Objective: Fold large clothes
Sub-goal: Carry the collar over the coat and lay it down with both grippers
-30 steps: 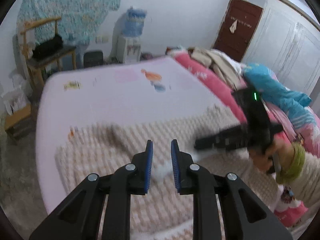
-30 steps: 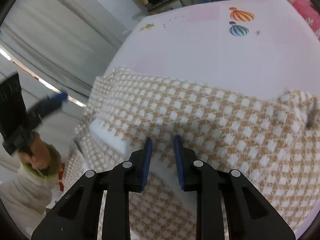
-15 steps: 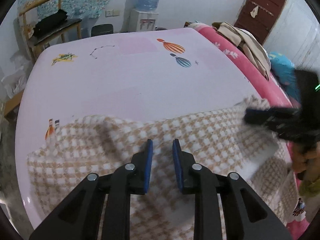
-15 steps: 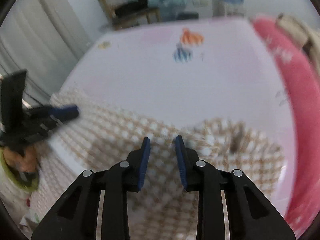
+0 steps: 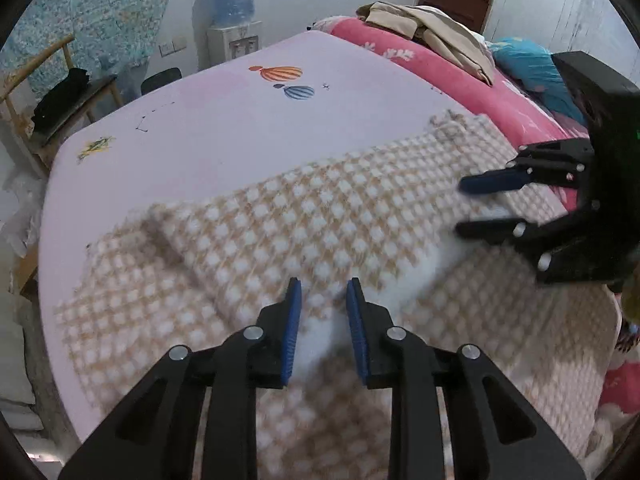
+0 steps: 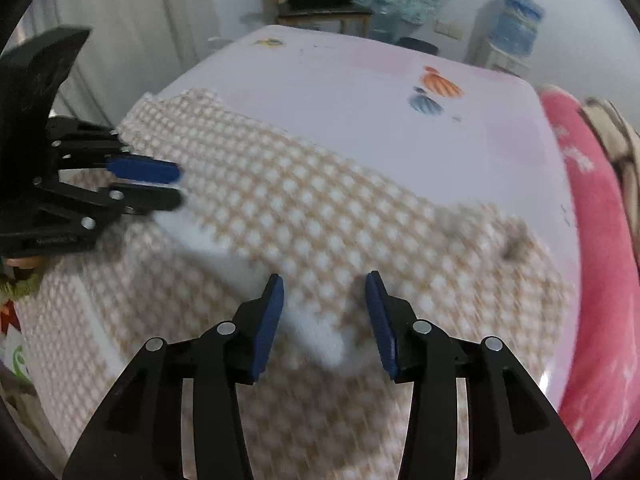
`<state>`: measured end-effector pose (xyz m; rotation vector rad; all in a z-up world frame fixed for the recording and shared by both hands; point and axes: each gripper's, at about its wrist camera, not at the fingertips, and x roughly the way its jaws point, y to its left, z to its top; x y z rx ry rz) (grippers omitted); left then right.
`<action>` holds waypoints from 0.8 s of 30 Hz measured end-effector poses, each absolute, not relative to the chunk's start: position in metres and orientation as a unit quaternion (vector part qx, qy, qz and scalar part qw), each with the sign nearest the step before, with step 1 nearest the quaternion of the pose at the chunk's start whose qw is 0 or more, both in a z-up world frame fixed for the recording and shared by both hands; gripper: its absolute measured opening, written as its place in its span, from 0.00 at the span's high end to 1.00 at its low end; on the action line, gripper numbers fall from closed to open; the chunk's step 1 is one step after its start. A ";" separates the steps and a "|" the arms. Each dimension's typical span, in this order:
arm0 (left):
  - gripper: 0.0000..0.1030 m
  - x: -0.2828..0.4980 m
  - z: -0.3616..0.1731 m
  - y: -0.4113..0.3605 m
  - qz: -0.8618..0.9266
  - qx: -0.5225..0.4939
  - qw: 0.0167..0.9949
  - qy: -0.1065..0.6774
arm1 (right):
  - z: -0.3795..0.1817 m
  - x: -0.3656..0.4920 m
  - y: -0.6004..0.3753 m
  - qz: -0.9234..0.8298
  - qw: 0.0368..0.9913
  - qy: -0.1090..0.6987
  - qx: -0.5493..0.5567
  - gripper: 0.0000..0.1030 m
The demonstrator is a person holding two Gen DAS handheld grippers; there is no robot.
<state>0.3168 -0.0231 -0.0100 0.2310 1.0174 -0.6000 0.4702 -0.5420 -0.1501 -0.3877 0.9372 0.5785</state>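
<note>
Black left claw (image 5: 321, 314) and right claw (image 6: 325, 312), blue pads, silver screws.

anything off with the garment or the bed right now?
Nothing damaged or spilled. The checked garment lies half-folded, its folded band running askew across the pink sheet, with a dark smudge near one end; too blurred to identify.

– What lies under the left gripper (image 5: 322, 312)?
– The blanket (image 5: 320, 220), spread on the bed (image 5: 208, 128); the right gripper (image 5: 472, 204) to its right.
– And beyond?
– The water dispenser (image 5: 234, 16) behind the bed.
</note>
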 end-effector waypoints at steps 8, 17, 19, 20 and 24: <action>0.77 0.275 0.033 0.040 -0.216 0.048 0.864 0.452 | -0.131 0.441 -0.582 0.220 0.852 0.457 -0.130 0.56; 0.75 0.196 0.048 0.103 -0.159 -0.020 0.892 0.423 | -0.120 0.356 -0.575 0.295 0.848 0.438 -0.043 0.35; 0.75 0.182 0.039 0.110 -0.151 -0.025 0.889 0.431 | -0.134 0.339 -0.569 0.304 0.838 0.451 -0.038 0.34; 0.75 0.176 0.033 0.111 -0.150 -0.027 0.886 0.438 | -0.140 0.334 -0.566 0.303 0.835 0.458 -0.037 0.34; 0.75 0.169 0.012 0.111 -0.138 -0.030 0.878 0.458 | -0.163 0.317 -0.565 0.293 0.823 0.486 -0.020 0.34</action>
